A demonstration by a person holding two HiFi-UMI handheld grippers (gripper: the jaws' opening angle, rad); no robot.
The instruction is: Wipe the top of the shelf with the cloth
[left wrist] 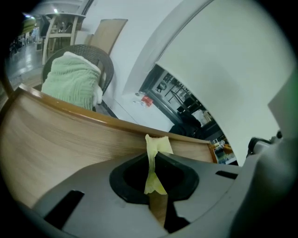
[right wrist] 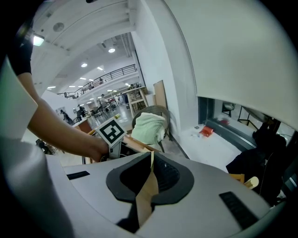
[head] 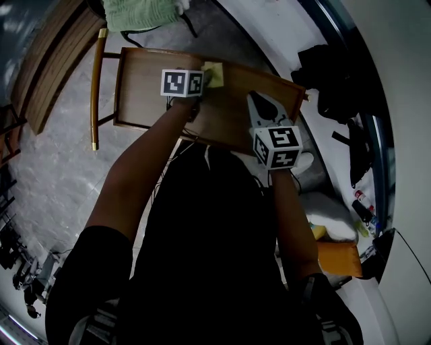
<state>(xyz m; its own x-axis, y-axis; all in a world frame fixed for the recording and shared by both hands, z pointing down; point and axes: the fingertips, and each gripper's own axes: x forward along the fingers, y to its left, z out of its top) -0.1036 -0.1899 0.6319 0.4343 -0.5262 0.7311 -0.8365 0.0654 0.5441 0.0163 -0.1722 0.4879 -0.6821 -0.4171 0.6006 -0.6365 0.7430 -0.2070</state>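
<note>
The wooden shelf top (head: 145,87) lies below me, with raised edges. A small yellow cloth (head: 214,73) rests on its far edge, pinched by my left gripper (head: 204,81). In the left gripper view the cloth (left wrist: 156,160) stands up between the jaws of the left gripper (left wrist: 153,155), which is shut on it, above the shelf top (left wrist: 60,139). My right gripper (head: 260,102) hovers over the right part of the shelf. In its own view the right gripper (right wrist: 151,155) has its jaws together with nothing between them; only wood shows through the slit.
A wicker chair with a green towel (head: 141,15) stands just beyond the shelf; the towel (left wrist: 72,81) is close to its far edge. A white wall runs along the right, with dark bags (head: 330,74) on the floor. A wooden bench (head: 50,64) is on the left.
</note>
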